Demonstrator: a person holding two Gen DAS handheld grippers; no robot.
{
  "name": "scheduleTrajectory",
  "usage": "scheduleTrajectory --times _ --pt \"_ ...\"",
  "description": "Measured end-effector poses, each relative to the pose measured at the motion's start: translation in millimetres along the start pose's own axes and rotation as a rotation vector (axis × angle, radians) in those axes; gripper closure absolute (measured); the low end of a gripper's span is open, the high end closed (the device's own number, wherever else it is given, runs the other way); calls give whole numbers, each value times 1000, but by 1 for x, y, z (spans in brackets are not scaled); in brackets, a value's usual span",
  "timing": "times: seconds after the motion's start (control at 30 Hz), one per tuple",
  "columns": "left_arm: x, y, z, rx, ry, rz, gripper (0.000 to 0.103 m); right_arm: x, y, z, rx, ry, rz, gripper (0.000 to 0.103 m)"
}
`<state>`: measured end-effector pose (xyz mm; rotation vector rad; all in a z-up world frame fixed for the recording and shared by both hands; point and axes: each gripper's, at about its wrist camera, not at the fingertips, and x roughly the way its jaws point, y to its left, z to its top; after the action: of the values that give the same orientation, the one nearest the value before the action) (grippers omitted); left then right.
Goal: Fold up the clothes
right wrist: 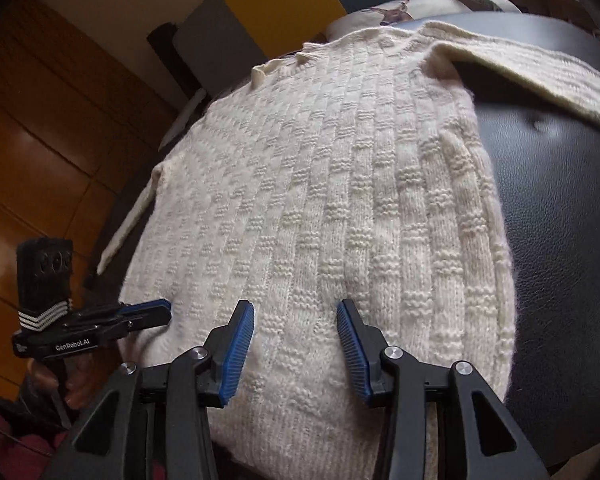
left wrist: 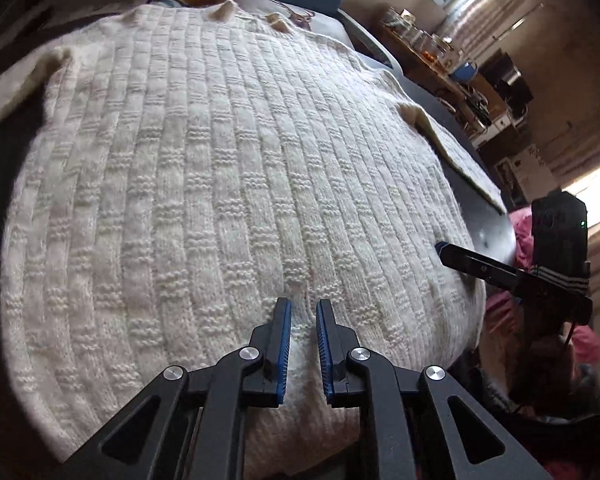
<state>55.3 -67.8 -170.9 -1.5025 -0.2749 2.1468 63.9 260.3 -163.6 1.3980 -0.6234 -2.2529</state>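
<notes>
A cream knit sweater (left wrist: 220,160) (right wrist: 340,180) lies spread flat on a black leather surface (right wrist: 560,220), hem towards me. One sleeve (right wrist: 540,76) stretches out to the right; the other (right wrist: 128,220) hangs over the left edge. My left gripper (left wrist: 303,304) is at the hem with its jaws nearly together and knit fabric bunched between them; the right wrist view has it (right wrist: 168,306) at the sweater's lower left edge. My right gripper (right wrist: 295,306) is open above the hem, with flat fabric under its gap. The left wrist view shows it (left wrist: 440,246) at the sweater's right edge.
A pillow with a deer print (right wrist: 400,8) lies beyond the collar. Wooden floor (right wrist: 40,120) runs along the left of the leather surface. Pink cloth (left wrist: 520,236) sits off its right end, and a cluttered shelf (left wrist: 440,48) stands farther back. A hand (right wrist: 76,384) holds the left gripper.
</notes>
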Motion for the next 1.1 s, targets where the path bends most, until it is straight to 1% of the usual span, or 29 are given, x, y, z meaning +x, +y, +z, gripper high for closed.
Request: scheduleTrajectory --times 0.03,0.1,0.13,0.23,0.3,0.4,0.43,0.47,0.53,0.63,0.7,0.77,0.8,0.9,0.97,1.0,1.03,1.07,1.1 --pt "-4 5 2 -27 -16 0 88 -2 3 4 5 -6 3 58" --pt "-23 28 7 -92 -82 22 87 -3 15 13 -19 -27 26 57" --pt "-34 43 9 -135 -116 32 87 -1 22 20 -35 -27 49 57" --pt "-62 103 11 -307 -202 98 86 20 47 42 -86 -8 78 53" --pt "-88 153 0 -448 -251 181 86 41 69 58 -122 14 97 53" --pt "-128 229 -15 -660 -323 306 86 73 103 82 -144 51 193 53" --pt "-141 254 -21 -730 -346 343 86 83 115 90 -159 60 204 53" --pt "-154 278 -28 -794 -364 358 86 94 127 98 -180 69 202 53" --pt "-171 320 -40 -903 -385 362 86 117 147 114 -217 85 200 53" --pt "-192 366 -48 -1020 -435 381 85 140 174 138 -262 67 210 53" --pt "-200 386 -45 -1042 -459 409 85 153 192 154 -303 53 213 53" --pt "-202 399 -36 -1034 -462 456 83 165 205 168 -332 59 202 53" --pt "-200 405 -29 -1014 -456 470 82 170 209 175 -343 62 198 53" --pt "-192 412 -11 -940 -430 524 74 187 217 195 -366 62 164 53" --pt "-187 412 1 -885 -408 569 65 199 216 210 -349 64 141 53" --pt "-188 413 5 -849 -396 588 65 205 215 218 -339 66 130 53" --pt "-183 407 11 -795 -377 613 66 210 214 225 -331 64 118 53" --pt "-177 402 17 -741 -358 642 80 215 213 231 -328 64 104 53" --pt "-172 396 22 -689 -343 683 88 221 212 236 -329 68 88 53"
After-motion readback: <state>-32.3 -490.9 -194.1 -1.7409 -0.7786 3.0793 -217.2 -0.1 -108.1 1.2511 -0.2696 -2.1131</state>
